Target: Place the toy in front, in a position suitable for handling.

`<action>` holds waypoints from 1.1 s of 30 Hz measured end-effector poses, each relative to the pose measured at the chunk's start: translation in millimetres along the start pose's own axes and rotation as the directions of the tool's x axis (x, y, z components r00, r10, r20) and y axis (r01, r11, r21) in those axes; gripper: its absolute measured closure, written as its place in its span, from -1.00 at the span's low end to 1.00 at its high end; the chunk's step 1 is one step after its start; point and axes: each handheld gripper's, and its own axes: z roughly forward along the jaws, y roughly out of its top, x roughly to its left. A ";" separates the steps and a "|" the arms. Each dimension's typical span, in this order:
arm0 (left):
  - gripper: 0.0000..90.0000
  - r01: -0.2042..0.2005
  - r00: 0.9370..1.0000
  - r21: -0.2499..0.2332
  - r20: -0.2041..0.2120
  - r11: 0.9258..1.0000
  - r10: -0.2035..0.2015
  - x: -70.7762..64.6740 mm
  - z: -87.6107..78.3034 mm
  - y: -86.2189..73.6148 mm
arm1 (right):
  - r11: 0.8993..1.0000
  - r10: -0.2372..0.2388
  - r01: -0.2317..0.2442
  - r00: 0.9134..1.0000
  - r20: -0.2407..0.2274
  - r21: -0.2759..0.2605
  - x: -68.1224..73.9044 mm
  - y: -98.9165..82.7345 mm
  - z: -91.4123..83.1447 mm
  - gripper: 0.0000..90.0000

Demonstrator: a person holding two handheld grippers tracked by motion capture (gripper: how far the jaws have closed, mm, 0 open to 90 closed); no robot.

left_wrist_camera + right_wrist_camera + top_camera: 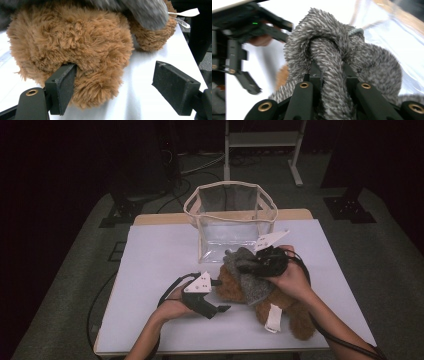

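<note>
Clearly, in the high view, the right gripper (250, 261) sat over the grey fuzzy cloth (248, 279), which draped across the brown plush bear (260, 300) lying at about five o'clock on the white bench (160, 255). A clear bag (230, 222) with a cream rim stood open at twelve o'clock, just behind the toy. The left gripper (220, 295) rested at the bear's nine o'clock side, its jaws apart and pointing toward the plush. A white tag (273, 318) hung from the bear near six o'clock.

In the left gripper view, the left gripper (122, 90) had one pad pressed into the brown plush bear (75, 47) at eight o'clock, while the other pad stood free at four o'clock over bare bench (142, 100); the jaws were apart, not clamped. To do the step well, this hand probably ought to steady the bear rather than squeeze it, so that the cloth came away alone.

In the right gripper view, the right gripper (332, 72) had its jaws clamped on a thick fold of the grey fuzzy cloth (329, 50), the pile bulging out at twelve o'clock. The grip looked deep enough; the sensible course was a slow, even lift, watching that no brown fur rode up with the fold, with the clear bag (387, 32) close by at two o'clock.
</note>
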 end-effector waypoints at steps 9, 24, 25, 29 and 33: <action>-0.63 -0.007 1.000 -0.002 0.008 1.000 0.007 3.3 -9.1 2.5 | 0.996 0.091 -0.091 0.995 -0.040 0.010 -19.8 -12.0 2.4 0.67; -0.85 0.009 1.000 -0.022 0.020 1.000 -0.008 -2.0 -3.5 5.0 | 0.998 0.067 -0.066 0.992 -0.103 0.020 -15.6 6.9 5.8 0.67; -0.85 0.012 1.000 -0.021 0.023 1.000 -0.011 -2.3 -3.7 4.7 | 0.997 0.071 -0.068 0.992 -0.108 0.036 -16.8 8.7 11.1 0.67; -0.86 0.021 1.000 -0.019 -0.010 1.000 -0.021 -0.5 -7.0 4.6 | 0.994 0.088 -0.078 0.987 -0.135 0.074 -15.5 7.4 23.2 0.68; -0.94 0.046 0.998 -0.028 -0.041 0.999 -0.047 0.0 -3.6 7.1 | 0.994 0.086 -0.071 0.975 -0.204 0.078 -3.5 0.8 16.7 0.68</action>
